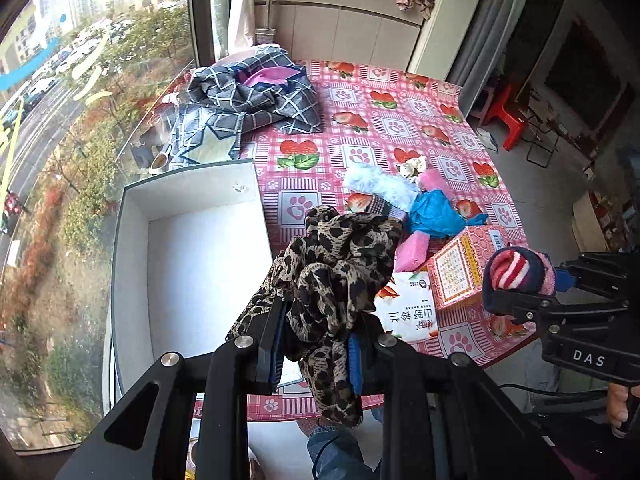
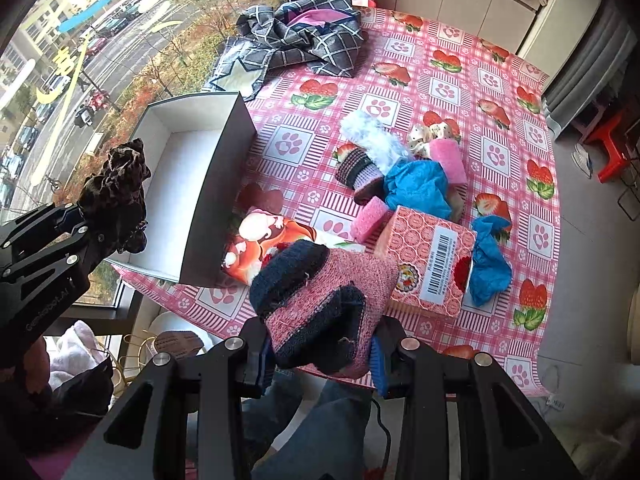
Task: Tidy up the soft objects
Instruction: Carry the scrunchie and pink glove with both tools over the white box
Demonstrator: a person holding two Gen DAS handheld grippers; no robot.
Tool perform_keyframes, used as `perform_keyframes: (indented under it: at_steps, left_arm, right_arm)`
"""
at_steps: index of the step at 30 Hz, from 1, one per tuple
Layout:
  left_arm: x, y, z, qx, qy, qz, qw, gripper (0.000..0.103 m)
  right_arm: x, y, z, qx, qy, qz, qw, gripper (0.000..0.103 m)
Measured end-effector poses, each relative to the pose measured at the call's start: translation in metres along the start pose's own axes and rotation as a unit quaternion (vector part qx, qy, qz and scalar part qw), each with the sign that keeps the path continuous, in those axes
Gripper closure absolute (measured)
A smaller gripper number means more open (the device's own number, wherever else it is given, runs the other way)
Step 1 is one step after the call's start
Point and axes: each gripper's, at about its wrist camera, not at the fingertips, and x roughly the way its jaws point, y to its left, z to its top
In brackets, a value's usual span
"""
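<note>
Beside a tall window, the round surface point(image 2: 400, 80) wears a pink strawberry-and-paw cloth. At its window edge sits a white open box point(image 1: 192, 248), nothing visible inside. The left hand-held gripper point(image 1: 316, 356) is clamped on a leopard-print scarf point(image 1: 340, 264), held near the box. The right hand-held gripper point(image 2: 320, 364) pinches a rolled pink-and-navy sock point(image 2: 320, 300) above the surface's near edge. More soft items point(image 2: 404, 168) lie heaped mid-surface beside a pink carton point(image 2: 432, 260).

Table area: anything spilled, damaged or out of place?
Nothing spilled or damaged. The white box sits empty; soft items remain heaped mid-table beside the pink carton, and a crumpled plaid cloth lies at the far edge.
</note>
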Motion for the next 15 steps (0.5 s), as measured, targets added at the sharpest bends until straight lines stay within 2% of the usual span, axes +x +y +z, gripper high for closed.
perform_keyframes:
  at_steps: [15]
  left_arm:
    - [0.004, 0.049, -0.004, -0.079, 0.009, 0.039, 0.9961, 0.076]
  right_arm:
    - [0.009, 0.052, 0.04, -0.047, 0.011, 0.035, 0.998, 0.065]
